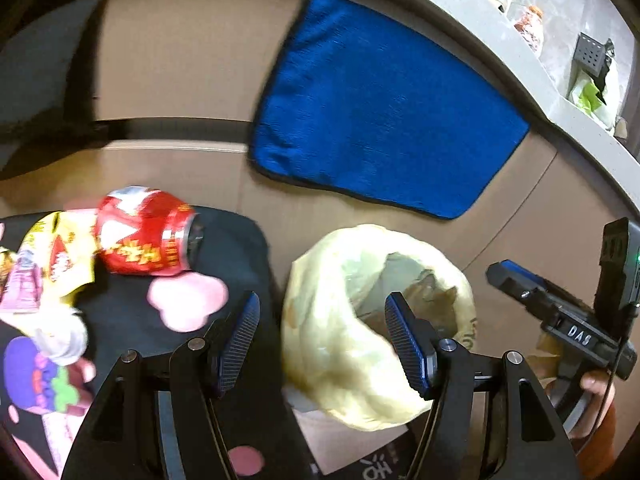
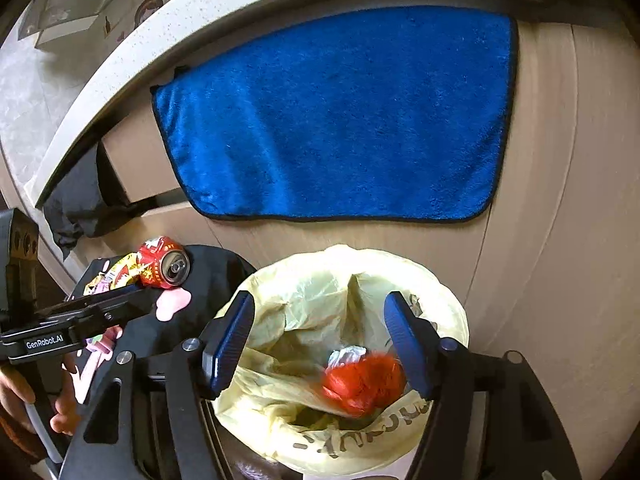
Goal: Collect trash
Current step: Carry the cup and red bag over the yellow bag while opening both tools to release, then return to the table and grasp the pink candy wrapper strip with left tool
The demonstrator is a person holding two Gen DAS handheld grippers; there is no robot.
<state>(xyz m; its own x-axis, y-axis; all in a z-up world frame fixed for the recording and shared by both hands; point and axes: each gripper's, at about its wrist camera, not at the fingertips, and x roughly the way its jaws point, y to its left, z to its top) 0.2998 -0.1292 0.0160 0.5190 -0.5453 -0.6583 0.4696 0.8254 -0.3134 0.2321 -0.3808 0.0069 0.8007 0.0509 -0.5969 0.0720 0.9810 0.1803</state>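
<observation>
Crinkled yellow plastic bag, blurred red wad inside, possibly foil

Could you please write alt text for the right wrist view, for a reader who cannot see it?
The right hand-held gripper, jaws open, hovers over a pale yellow trash bag with a crumpled red wrapper inside. To the left, a crushed red can lies on a black cloth near the left hand-held gripper. A blue towel hangs behind.
</observation>
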